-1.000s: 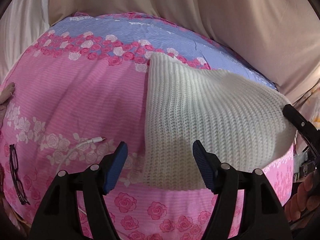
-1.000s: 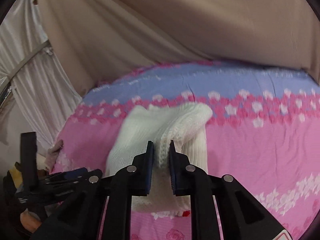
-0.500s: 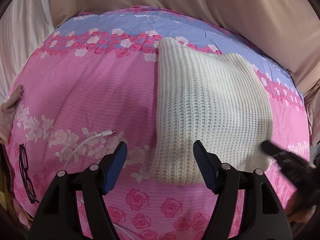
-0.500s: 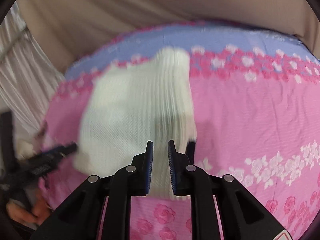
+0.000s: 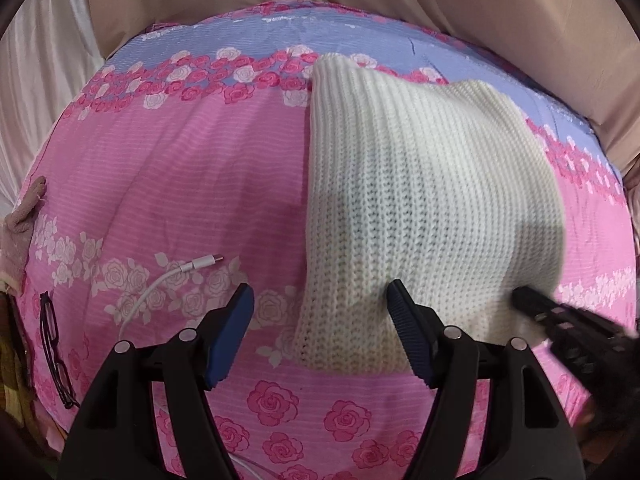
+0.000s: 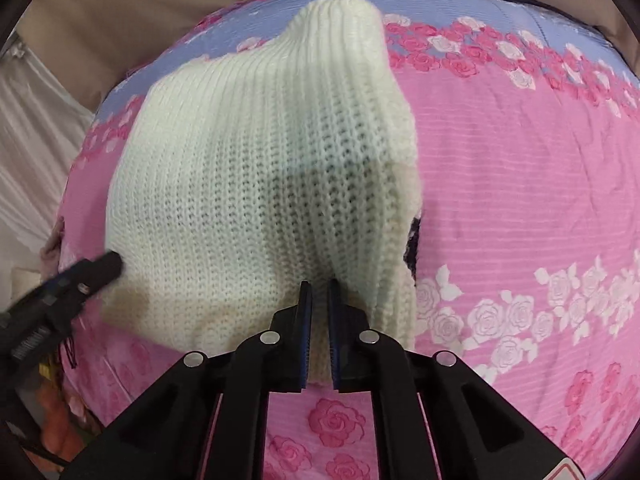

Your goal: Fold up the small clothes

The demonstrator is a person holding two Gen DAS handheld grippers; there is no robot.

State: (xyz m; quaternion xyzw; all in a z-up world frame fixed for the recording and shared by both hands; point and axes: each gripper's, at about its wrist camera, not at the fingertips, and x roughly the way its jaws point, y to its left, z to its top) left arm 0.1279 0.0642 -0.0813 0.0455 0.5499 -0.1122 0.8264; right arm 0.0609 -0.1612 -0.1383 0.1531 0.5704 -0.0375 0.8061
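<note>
Pointing steeply down at the bed, the right gripper (image 6: 318, 286) sits at the six o'clock edge of the cream ribbed knit garment (image 6: 256, 184), its jaws having just been closing and now pinching a raised fold of the knit between the blue pads. The garment lies spread on the pink rose-printed bedsheet (image 6: 520, 168), one narrow end reaching toward twelve o'clock onto the sheet's lilac band. Similarly tilted downward, the left gripper (image 5: 320, 304) hovers over the garment's lower left corner with its jaws spread wide and nothing between them; its right finger (image 5: 404, 320) overlaps the knit in the left wrist view, while the other stands over bare sheet. In that view the right gripper's black tip shows at four o'clock on the garment's edge. A white charging cable (image 5: 176, 276) lies at nine o'clock of the left gripper, and dark-framed spectacles (image 5: 56, 352) lie farther out at eight o'clock.
</note>
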